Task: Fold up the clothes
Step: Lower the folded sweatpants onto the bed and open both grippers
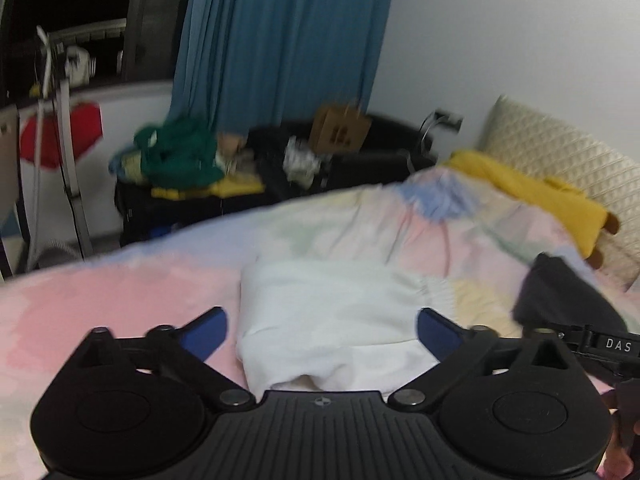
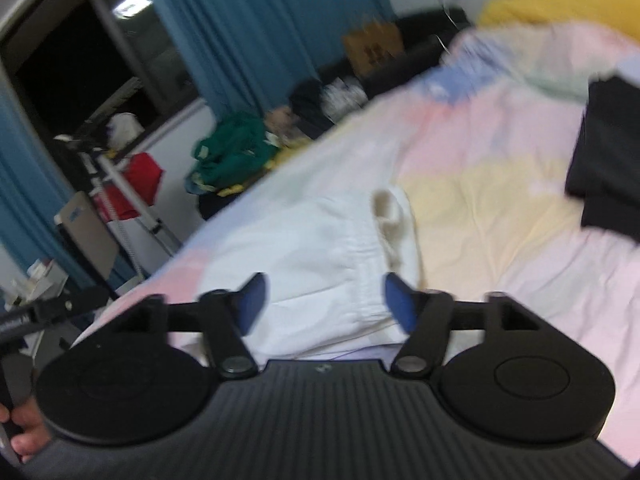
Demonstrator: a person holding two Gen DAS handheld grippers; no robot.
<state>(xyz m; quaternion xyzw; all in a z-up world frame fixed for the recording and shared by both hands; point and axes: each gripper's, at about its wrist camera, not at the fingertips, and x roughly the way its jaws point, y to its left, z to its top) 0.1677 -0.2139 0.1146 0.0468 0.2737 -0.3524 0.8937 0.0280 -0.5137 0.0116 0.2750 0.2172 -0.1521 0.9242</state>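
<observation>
A folded white garment point(image 1: 328, 312) lies on the pastel patchwork bedspread point(image 1: 120, 296); it also shows in the right wrist view point(image 2: 320, 248). My left gripper point(image 1: 322, 330) is open and empty, its blue-padded fingers point(image 1: 208, 332) spread either side of the garment's near end. My right gripper point(image 2: 324, 304) is open and empty, hovering over the garment's near edge. A dark folded garment point(image 1: 560, 296) lies on the bed to the right, also seen in the right wrist view point(image 2: 608, 152).
A yellow plush toy point(image 1: 532, 196) and a cream quilted pillow point(image 1: 560, 152) lie at the head of the bed. Beyond the bed's far edge a dark piece of furniture holds green clothes point(image 1: 180, 156) and a cardboard box point(image 1: 340, 130). A blue curtain point(image 1: 280, 40) hangs behind.
</observation>
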